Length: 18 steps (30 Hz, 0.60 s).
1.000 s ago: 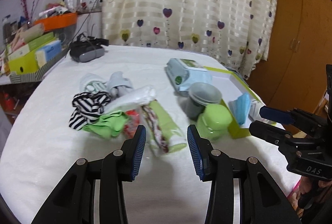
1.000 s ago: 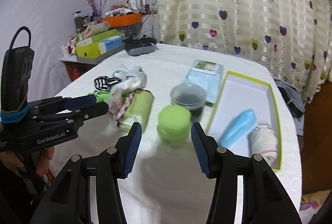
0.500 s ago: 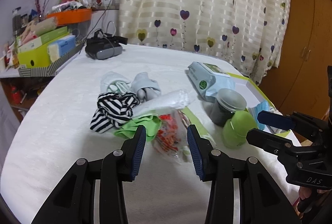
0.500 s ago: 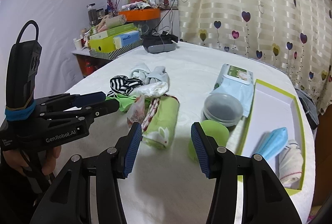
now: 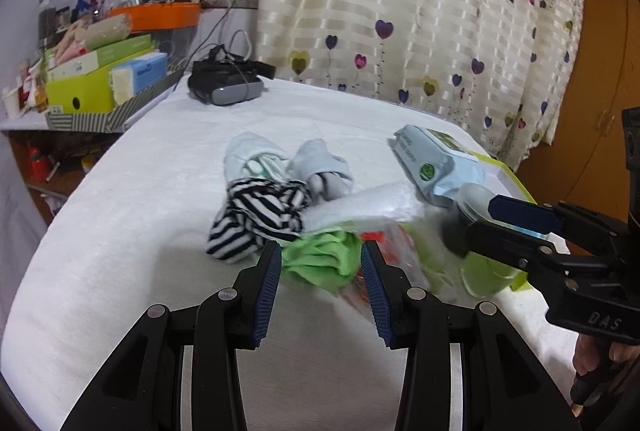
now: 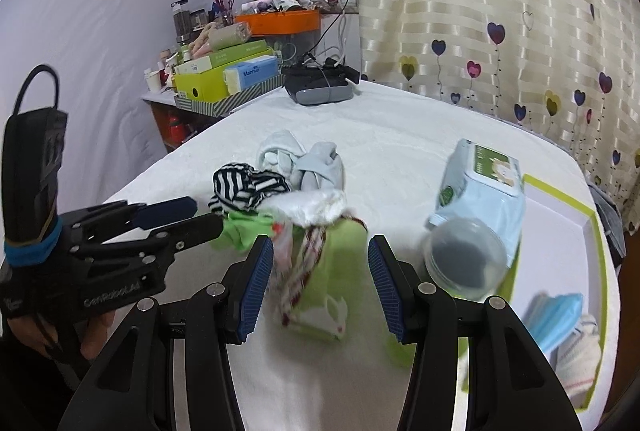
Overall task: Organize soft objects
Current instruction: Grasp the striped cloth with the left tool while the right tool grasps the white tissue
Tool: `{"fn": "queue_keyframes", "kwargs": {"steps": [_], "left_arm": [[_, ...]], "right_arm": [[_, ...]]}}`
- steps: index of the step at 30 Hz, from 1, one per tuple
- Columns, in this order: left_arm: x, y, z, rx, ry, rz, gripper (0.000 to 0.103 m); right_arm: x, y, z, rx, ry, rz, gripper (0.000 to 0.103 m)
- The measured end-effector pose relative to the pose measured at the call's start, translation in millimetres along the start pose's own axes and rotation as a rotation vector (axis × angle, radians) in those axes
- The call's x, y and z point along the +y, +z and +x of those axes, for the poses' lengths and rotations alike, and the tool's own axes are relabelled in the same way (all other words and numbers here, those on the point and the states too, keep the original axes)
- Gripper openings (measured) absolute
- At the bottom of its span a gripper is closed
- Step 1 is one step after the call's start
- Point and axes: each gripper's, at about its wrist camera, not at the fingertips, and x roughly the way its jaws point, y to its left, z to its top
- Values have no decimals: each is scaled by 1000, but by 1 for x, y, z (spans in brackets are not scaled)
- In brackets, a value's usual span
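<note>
White fuzzy bedding is carrying a crumpled heap of socks and cloths mid-bed. Left gripper and right gripper are hovering near it, jaws apart, holding nothing.

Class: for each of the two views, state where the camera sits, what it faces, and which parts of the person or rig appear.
Left wrist: on left gripper, facing green cloth; right gripper at right edge.
Right wrist: on right gripper, facing green towel; left gripper, hand at left.
Shared: striped sock, wipes pack.
</note>
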Motion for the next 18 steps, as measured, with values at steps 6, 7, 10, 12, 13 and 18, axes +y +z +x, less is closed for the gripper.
{"fn": "queue_keyframes", "kwargs": {"steps": [6,7,10,12,13,18], "left_arm": [[22,8,7,3,19,-35,40],[25,10,9,6,20,-39,40],[35,16,17,15,27,-45,40],[39,19,23,23,29,-46,42],[41,21,26,29,29,-49,44],[51,27,49,73,26,-71,46]], "right_arm": [[5,14,32,51,3,8,51],[4,15,36,58,0,13,51],[3,22,50,80,-2,36,51],[2,25,58,97,-6,45,51],[0,26,62,106,-9,50,51],[-4,26,80,155,10,74,51]]}}
